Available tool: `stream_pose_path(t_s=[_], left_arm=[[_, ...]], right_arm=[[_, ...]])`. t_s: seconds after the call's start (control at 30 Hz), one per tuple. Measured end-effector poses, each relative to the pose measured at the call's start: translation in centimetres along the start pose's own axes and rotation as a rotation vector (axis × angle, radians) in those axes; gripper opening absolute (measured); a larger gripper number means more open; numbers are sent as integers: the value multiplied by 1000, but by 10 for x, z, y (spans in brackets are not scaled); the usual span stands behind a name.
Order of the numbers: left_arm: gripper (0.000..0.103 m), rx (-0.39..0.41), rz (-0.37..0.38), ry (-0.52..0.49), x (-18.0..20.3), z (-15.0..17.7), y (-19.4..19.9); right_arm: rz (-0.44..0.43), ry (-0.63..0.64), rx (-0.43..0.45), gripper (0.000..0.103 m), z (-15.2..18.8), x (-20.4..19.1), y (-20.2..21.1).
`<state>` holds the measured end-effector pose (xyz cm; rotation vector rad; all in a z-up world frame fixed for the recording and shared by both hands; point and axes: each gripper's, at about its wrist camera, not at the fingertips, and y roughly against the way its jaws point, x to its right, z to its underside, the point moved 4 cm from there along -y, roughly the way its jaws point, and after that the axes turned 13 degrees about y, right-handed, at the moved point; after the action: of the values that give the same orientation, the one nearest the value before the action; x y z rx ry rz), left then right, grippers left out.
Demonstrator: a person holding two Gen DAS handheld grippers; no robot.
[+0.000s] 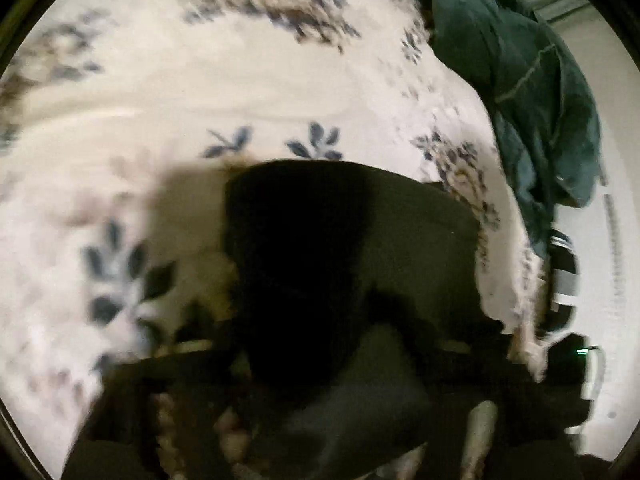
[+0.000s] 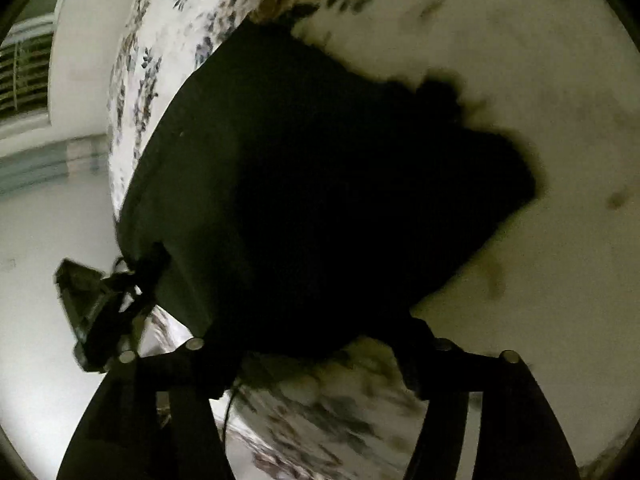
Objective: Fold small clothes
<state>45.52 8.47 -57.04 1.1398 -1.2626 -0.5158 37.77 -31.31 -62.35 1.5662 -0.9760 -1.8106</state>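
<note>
A small black garment [image 1: 320, 248] hangs over a white bedcover with blue leaf print [image 1: 200, 80]. In the left wrist view it fills the lower middle, and my left gripper [image 1: 320, 364] is shut on its edge, the fingers mostly hidden by cloth. In the right wrist view the same black garment [image 2: 320, 184] spreads across the centre. My right gripper [image 2: 320, 360] stands with its fingers wide apart under the cloth's lower edge, not pinching it. The left gripper [image 2: 108, 312] shows there at the garment's left corner, holding it.
A dark green garment [image 1: 532, 92] lies bunched at the bed's right edge. A striped item [image 1: 564, 276] sits beside it. White floor [image 2: 44, 240] and a slatted window [image 2: 24, 72] lie beyond the bed's left edge.
</note>
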Motion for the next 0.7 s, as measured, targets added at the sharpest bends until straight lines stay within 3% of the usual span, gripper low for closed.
stream_pose_path(t_s=[0.13, 0.27, 0.37, 0.53, 0.57, 0.6, 0.63, 0.7], left_arm=[[95, 112, -90, 97, -17, 41, 34], [100, 123, -193, 242, -63, 95, 32], [100, 66, -325, 281, -97, 138, 3], [103, 32, -338, 329, -127, 154, -30], [103, 30, -337, 332, -128, 152, -33], [103, 13, -352, 332, -130, 149, -40], [103, 4, -367, 330, -131, 147, -43], [103, -7, -403, 325, -130, 146, -47]], right_arm=[[98, 108, 54, 73, -13, 7, 55], [122, 197, 67, 75, -73, -1, 68], [105, 249, 47, 75, -129, -12, 39], [55, 318, -45, 75, -208, -32, -48], [28, 324, -53, 67, -213, -36, -57], [11, 340, -30, 42, -218, -43, -62], [45, 356, -2, 6, -222, -50, -61], [83, 397, 91, 4, -230, -69, -44]])
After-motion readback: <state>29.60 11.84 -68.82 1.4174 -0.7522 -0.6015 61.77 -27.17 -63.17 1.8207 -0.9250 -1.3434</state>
